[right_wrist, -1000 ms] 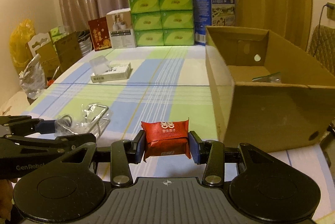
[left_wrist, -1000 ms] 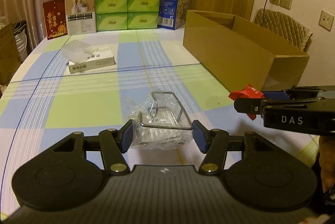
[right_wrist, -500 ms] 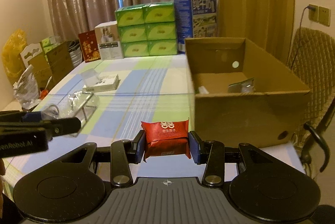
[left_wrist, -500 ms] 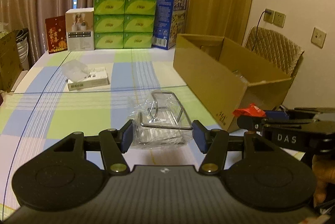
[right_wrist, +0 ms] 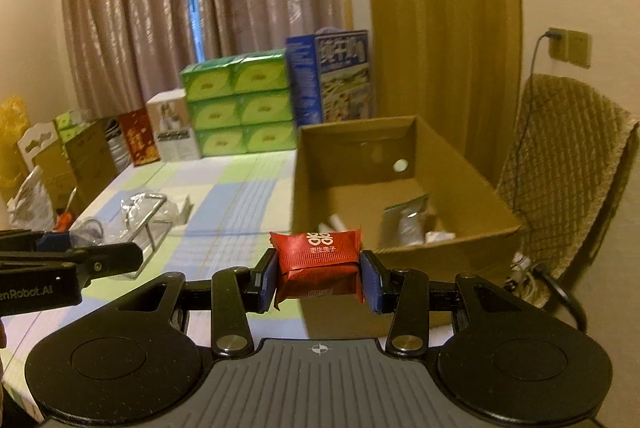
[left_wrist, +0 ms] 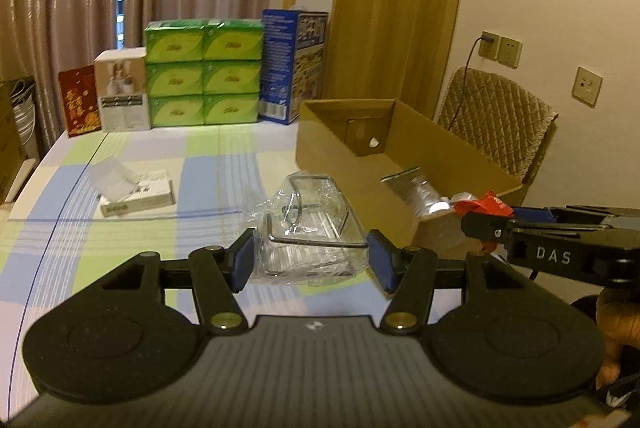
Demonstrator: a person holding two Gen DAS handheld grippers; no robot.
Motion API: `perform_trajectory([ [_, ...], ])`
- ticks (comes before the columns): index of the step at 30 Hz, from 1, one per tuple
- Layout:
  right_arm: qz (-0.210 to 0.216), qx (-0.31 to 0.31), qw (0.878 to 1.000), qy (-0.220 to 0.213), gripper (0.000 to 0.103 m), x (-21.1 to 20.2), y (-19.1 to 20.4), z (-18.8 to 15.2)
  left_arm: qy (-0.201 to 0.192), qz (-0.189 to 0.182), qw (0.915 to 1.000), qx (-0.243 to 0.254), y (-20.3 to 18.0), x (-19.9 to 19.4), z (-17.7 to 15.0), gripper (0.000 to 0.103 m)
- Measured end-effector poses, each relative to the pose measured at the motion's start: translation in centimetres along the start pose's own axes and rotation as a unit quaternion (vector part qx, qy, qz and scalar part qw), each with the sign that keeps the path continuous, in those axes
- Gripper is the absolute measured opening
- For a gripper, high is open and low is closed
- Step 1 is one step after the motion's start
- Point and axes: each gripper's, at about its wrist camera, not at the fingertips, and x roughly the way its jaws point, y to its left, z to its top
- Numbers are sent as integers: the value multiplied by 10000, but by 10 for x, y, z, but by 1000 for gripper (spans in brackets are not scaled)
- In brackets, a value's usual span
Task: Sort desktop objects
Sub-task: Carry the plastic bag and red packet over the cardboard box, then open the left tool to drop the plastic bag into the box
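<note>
My left gripper (left_wrist: 311,260) is shut on a wire rack wrapped in clear plastic (left_wrist: 310,228) and holds it above the table, left of the open cardboard box (left_wrist: 340,152). My right gripper (right_wrist: 319,278) is shut on a red snack packet (right_wrist: 319,262) and holds it in the air in front of the box (right_wrist: 360,144). The packet also shows in the left wrist view (left_wrist: 482,204), and the rack in the right wrist view (right_wrist: 146,212). A silver pouch (right_wrist: 404,222) and small white items lie inside the box.
A white carton with a clear plastic box on it (left_wrist: 134,188) lies on the checked tablecloth (left_wrist: 100,248). Green tissue packs (left_wrist: 204,72), a blue carton (left_wrist: 292,64) and smaller boxes stand at the far edge. A padded chair (right_wrist: 560,168) stands right of the box.
Both grippers have risen and moved toward the cardboard box, each still holding its object. The box interior now shows in both views.
</note>
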Motion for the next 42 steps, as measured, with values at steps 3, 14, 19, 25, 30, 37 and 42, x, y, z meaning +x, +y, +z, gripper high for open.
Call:
perform_trajectory([
  [3,-83,47,9999,-66,41,-4,-11,6,-16,-60,10000,44,-9,5,6,54],
  [14,-322,287,9988,-224,41,-7,-43,23,19,-305,9994,188,-35,20,19,54],
  [19,-421,307,9983,-273,41,-6,-56,31,-2,-438,9988,234,-48,27,28,54],
  [25,-504,271,9979,-287,41,-4,-68,39,0,-595,9979,249,-63,39,37,54],
  [30,-515,274,9979,-266,41,2,-76,45,48,-717,9971,243,-74,49,43,54],
  [37,-445,278,9985,-163,41,17,-85,50,114,-815,9964,224,-82,63,47,54],
  [42,-464,219,9986,-139,41,27,-90,55,163,-828,9962,192,-84,75,52,54],
])
